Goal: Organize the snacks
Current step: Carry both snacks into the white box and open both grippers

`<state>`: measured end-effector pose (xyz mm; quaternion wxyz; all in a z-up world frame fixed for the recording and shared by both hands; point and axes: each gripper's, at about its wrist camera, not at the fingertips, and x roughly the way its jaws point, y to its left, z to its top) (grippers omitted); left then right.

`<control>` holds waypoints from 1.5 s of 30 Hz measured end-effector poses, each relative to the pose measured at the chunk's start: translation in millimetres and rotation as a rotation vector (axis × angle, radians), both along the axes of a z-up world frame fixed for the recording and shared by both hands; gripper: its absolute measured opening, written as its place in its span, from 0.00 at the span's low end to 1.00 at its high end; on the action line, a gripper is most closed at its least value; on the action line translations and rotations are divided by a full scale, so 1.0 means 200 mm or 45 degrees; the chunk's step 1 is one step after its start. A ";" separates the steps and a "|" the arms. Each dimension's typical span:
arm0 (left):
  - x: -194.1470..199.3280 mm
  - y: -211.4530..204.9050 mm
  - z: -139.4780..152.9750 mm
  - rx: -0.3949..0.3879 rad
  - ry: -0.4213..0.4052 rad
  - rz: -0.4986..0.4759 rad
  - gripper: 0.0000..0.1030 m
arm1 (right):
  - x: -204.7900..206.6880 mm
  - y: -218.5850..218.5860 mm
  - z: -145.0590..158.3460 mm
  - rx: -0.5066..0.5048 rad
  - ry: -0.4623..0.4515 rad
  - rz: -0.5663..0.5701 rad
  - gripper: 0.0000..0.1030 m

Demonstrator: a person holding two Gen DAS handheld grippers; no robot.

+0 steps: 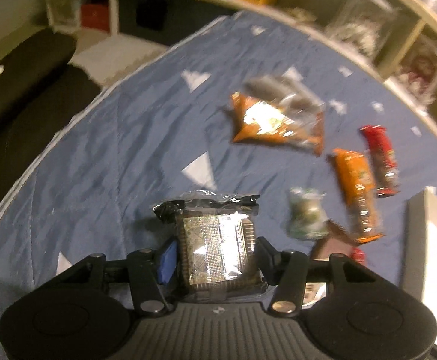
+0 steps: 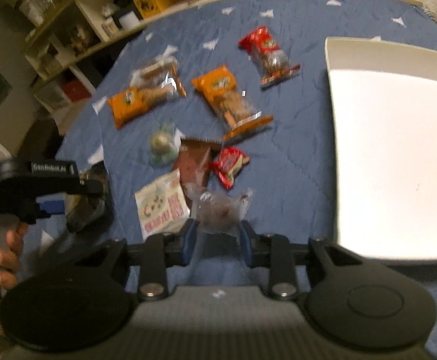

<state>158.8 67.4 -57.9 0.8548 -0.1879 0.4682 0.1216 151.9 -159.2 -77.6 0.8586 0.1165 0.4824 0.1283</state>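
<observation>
My left gripper (image 1: 215, 255) is shut on a clear-wrapped square biscuit pack (image 1: 217, 240) and holds it above the blue bedspread (image 1: 113, 150); it shows at the left of the right wrist view (image 2: 80, 201). My right gripper (image 2: 218, 234) is shut on a clear bag with a dark snack inside (image 2: 221, 210). Loose snacks lie on the spread: an orange pack (image 2: 233, 99), a red pack (image 2: 268, 55), another orange pack (image 2: 140, 102), a green-wrapped ball (image 2: 161, 144), a brown packet (image 2: 196, 162), a small red packet (image 2: 229, 165) and a white printed packet (image 2: 161, 204).
A large white tray (image 2: 398, 150) lies on the spread at the right; its corner shows in the left wrist view (image 1: 434, 240). Shelves with boxes and jars (image 2: 98, 24) run along the far edge of the bed. A dark floor area (image 1: 23, 105) lies to the left.
</observation>
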 end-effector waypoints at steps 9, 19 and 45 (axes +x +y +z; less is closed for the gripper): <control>-0.07 -0.19 0.22 0.030 -0.230 -0.210 0.54 | -0.02 -0.19 0.16 0.033 -0.136 -0.094 0.35; -0.02 -0.57 0.41 0.050 -0.340 -0.441 0.54 | -0.05 -0.39 0.32 -0.093 -0.267 -0.136 0.35; 0.16 -1.44 0.11 -0.176 -0.094 -0.755 0.54 | -0.24 -0.99 0.27 -0.181 -0.080 -0.315 0.35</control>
